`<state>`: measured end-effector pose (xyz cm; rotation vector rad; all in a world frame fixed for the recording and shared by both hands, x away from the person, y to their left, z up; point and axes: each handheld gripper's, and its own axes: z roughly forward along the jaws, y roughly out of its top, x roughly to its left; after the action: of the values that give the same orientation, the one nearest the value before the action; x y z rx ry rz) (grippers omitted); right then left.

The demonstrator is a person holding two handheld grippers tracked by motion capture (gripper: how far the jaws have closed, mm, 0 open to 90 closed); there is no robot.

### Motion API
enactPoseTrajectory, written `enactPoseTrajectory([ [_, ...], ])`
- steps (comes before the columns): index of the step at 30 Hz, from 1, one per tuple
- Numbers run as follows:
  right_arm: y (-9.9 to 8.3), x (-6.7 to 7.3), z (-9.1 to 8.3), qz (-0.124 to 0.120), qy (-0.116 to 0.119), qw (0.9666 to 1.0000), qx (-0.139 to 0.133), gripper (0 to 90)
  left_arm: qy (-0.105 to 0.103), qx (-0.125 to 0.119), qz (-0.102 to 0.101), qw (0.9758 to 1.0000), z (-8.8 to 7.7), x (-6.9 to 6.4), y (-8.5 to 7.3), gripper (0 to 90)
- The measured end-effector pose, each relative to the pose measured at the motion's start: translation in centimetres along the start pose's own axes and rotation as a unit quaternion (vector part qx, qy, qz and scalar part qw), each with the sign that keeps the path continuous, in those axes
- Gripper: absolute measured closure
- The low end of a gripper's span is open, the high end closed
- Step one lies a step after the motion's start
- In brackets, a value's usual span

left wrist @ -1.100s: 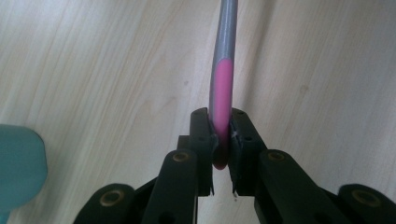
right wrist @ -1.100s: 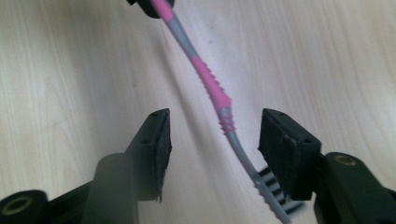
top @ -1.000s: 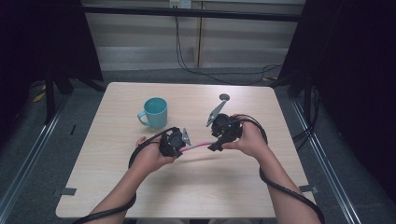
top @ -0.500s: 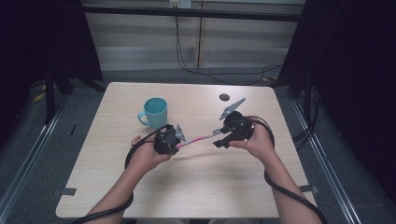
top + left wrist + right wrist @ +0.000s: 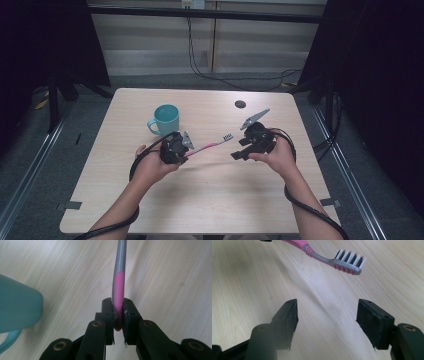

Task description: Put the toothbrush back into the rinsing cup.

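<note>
Handover looks finished. One second back the right claw (image 5: pixel 239 151) sat up against the head end of the toothbrush (image 5: pixel 207 146), the two claws close together. Now the right hand has drawn off toward the right edge of the desk (image 5: pixel 210 200), and there is a plain gap between it and the bristles.

Right claw: released. Its jaws have just been opening, and nothing lies between them. In the right gripper view the two pads (image 5: pixel 292 320) stand well apart over bare wood, with the brush head (image 5: pixel 348 262) beyond them, clear of both.

Left claw (image 5: pixel 186 150): clenched on the toothbrush at the butt of the pink handle (image 5: pixel 118 297). In the left gripper view the pads pinch the handle from both sides and the grey neck runs straight away from the camera. This hand has hardly shifted.

Toothbrush: held above the middle of the desk, roughly level, bristle end pointing toward the right edge and a little toward the far edge. It appears to be clear of the surface, carried by the left claw alone.

Teal mug (image 5: pixel 165 120): upright, toward the far left part of the desk, just beyond the left hand, handle turned to the left edge. Same place as before.

Reading: the brush has passed to the left side, and the mug is the likely destination. The grip is far out at the handle tip, so the long free end may swing.
</note>
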<state>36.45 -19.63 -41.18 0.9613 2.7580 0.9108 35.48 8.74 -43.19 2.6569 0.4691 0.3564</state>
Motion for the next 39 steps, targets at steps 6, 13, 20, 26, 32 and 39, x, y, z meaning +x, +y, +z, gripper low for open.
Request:
enactPoseTrajectory([
  [6, -0.1, 0.0, 0.5, 0.008, 0.012, 0.9997, -0.017, 34.3, -0.004, -0.006, -0.005, 1.0, 0.0, -0.1, 0.0, 82.1],
  [13, -0.2, 0.0, 0.5, 0.017, 0.021, 0.9988, -0.041, 36.0, -0.006, -0.012, -0.009, 0.9999, 0.1, -0.2, 0.2, 82.0],
  [20, -0.6, 0.0, 0.9, 0.034, 0.037, 0.9969, -0.061, 36.7, -0.007, -0.025, -0.016, 0.9995, 0.0, -0.4, 0.5, 82.1],
  [26, -0.8, 0.0, 1.3, 0.057, 0.055, 0.9925, -0.094, 38.6, -0.009, -0.037, -0.02, 0.9991, -0.1, -0.6, 0.7, 82.0],
  [32, -0.6, 0.2, 1.3, 0.059, 0.06, 0.9907, -0.107, 38.7, -0.011, -0.055, -0.032, 0.9979, -0.2, -0.8, 1.0, 82.0],
  [39, -0.4, 0.2, 1.2, 0.071, 0.068, 0.9874, -0.125, 38.8, -0.02, -0.065, -0.042, 0.9968, 0.0, -1.1, 1.1, 82.0],
])
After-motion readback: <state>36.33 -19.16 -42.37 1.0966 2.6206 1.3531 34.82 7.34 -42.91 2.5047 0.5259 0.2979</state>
